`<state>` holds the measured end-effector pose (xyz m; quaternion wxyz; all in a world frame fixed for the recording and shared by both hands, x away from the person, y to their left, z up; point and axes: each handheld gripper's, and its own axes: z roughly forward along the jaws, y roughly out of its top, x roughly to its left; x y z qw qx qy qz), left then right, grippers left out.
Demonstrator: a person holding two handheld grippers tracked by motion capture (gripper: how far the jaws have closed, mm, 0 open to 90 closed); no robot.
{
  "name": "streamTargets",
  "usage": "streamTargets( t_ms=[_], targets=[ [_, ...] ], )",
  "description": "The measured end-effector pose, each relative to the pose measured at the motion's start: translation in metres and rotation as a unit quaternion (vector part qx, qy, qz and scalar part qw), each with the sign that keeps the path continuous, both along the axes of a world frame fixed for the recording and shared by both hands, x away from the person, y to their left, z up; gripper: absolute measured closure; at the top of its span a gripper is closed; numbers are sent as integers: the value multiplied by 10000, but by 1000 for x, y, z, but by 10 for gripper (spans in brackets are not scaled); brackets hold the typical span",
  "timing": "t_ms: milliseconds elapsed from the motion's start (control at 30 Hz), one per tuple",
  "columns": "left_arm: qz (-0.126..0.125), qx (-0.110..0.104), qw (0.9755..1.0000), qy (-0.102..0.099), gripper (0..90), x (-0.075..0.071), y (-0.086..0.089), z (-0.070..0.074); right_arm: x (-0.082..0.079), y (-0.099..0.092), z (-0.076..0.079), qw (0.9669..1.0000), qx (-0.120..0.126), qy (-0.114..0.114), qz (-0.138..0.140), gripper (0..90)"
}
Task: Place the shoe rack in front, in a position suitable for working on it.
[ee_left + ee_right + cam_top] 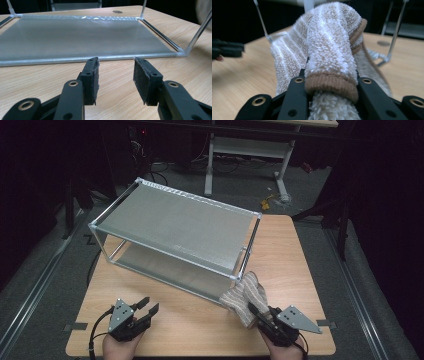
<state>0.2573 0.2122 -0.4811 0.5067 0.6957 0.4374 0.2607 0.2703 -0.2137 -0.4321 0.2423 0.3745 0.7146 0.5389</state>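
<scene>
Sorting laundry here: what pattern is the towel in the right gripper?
Beige with white stripes and a tan hem, this towel; the right gripper view shows it best.

Wooden table [295, 270], light grain, rounded corners, seen from above on grey carpeted floor [45, 270]. Small round grommet [117, 11] noted in tabletop near far edge. Two-tier metal-framed rack [175, 220] with grey mesh shelves stood directly on tabletop, set at angle, occupying far left portion. Lower shelf [75, 40] seen just above wood. Near strip of tabletop bare.
</scene>
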Motion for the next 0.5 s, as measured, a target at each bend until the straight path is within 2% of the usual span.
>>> streamTargets(
  t_ms=[167,267,400,500],
  targets=[
    [13,-3,10000,-22,555,-2,2,1,9,9,-20,9986,-431,284,-112,733],
    [3,-11,10000,-28,556,-2,3,1,13,10,-30,9970,-594,470,-144,733],
    [-39,10,10000,-40,556,-2,2,2,17,10,-44,9927,-905,784,-141,733],
    [-43,-8,10000,-41,556,-1,1,2,19,10,-53,9880,-1140,1027,-150,732]
  ],
)
